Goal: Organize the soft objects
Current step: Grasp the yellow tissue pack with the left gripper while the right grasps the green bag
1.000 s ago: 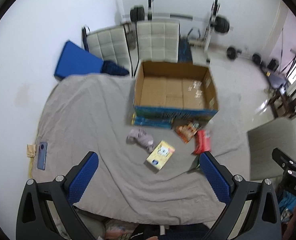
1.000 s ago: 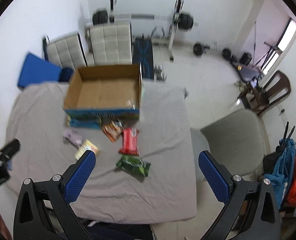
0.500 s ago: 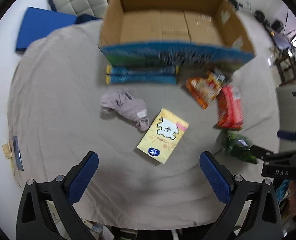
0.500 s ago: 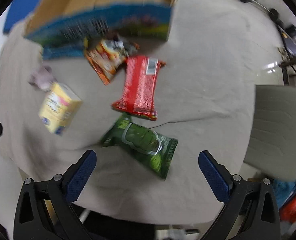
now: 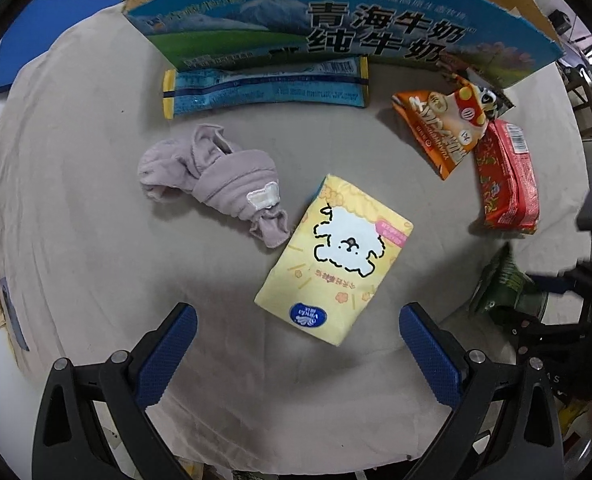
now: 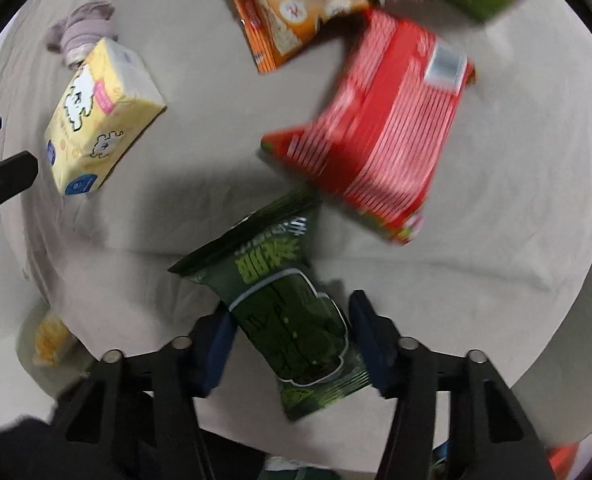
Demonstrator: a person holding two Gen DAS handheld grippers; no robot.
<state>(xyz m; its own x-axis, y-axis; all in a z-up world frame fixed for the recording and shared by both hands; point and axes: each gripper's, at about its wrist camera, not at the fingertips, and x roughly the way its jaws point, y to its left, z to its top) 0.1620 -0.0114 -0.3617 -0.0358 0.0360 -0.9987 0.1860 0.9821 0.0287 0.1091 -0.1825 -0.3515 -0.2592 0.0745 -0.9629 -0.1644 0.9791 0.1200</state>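
While the left hand-held gripper (image 5: 296, 332) gapes (empty), the right hand-held gripper (image 6: 291, 332) clamps the green packet (image 6: 283, 304).

On my right wrist view the red packet (image 6: 380, 120) is motion-smeared — I can't read its print. The orange snack bag (image 6: 291, 8) at 12 o'clock is cut by the top edge. I can't tell whether the right gripper (image 6: 291, 344) pads actually touch the green pouch (image 6: 291, 316); its lower end hides between the fingers. On the left view, the cardboard box (image 5: 336, 32) loses its interior past the top edge — the pouch at 3 o'clock sits half behind dark rig parts.
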